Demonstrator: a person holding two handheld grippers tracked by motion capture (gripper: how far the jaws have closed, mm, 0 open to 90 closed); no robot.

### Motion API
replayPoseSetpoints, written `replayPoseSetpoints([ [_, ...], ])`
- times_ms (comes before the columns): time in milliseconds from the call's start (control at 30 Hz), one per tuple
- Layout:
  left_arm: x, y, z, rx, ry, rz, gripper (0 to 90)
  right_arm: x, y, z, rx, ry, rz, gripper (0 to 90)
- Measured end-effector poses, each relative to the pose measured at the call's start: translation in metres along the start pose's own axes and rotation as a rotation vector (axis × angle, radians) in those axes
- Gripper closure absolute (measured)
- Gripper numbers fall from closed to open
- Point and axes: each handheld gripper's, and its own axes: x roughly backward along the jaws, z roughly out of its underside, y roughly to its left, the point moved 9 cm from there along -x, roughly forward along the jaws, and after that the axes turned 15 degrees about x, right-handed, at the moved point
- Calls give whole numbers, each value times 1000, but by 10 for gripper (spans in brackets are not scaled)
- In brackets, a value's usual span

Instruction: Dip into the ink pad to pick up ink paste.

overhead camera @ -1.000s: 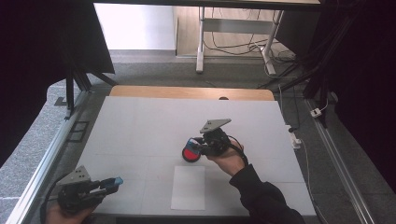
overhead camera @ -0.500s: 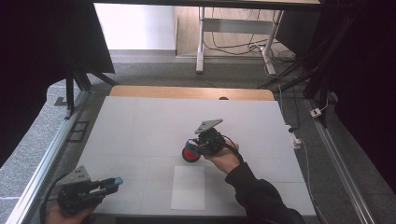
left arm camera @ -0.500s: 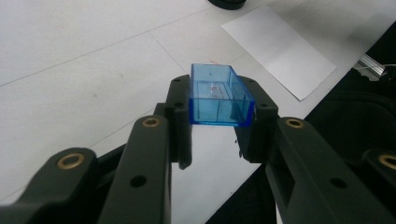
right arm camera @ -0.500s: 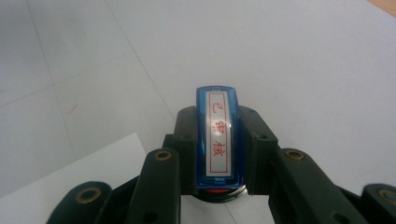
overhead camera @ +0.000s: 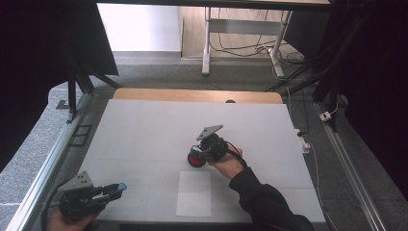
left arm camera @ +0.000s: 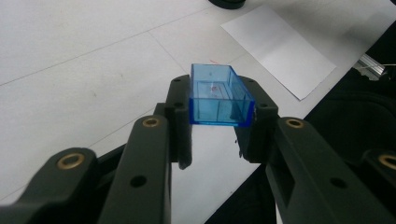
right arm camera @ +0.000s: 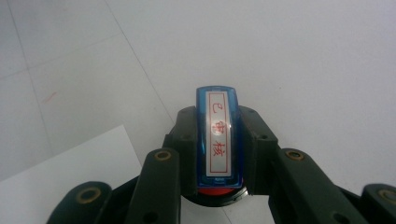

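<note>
Right gripper view looks down on a blue stamp (right arm camera: pixel 218 135) clamped between the two black jaws of the right tongs (right arm camera: pixel 218 154). Its top carries a white label with a red border and three red Chinese characters, the lowest reading 核, the others hard to make out. Below the stamp's body sits a red ink pad (right arm camera: pixel 215 192) in a round black case, just under the stamp. A corner of a white paper sheet (right arm camera: pixel 70 172) lies on the desk (right arm camera: pixel 303 60) beside the jaws.

From the high view, the right tongs (overhead camera: pixel 199 153) sit near the middle of the desk (overhead camera: pixel 144 125), with the red ink pad (overhead camera: pixel 194 159) at their tip and the paper sheet (overhead camera: pixel 194 193) just nearer the person.

At the desk's near left corner, the left tongs (overhead camera: pixel 113 188) are closed on a clear blue plastic cap (left arm camera: pixel 219 95), an open-topped box, held off the desk surface.
</note>
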Motion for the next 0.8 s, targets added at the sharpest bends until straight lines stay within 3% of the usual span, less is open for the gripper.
replayPoseSetpoints([
  [267, 0, 0, 0, -1, 1, -1, 687, -3, 1, 1, 12, 20, 16, 710],
  [533, 0, 0, 0, 1, 1, 1, 687, -5, 5, -1, 70, 54, 50, 711],
  [667, 0, 0, 1, -1, 2, 2, 688, -5, 4, -1, 50, 47, 39, 712],
  [800, 0, 0, 1, 1, 2, 2, 688, -5, 1, 1, -9, 26, 6, 712],
])
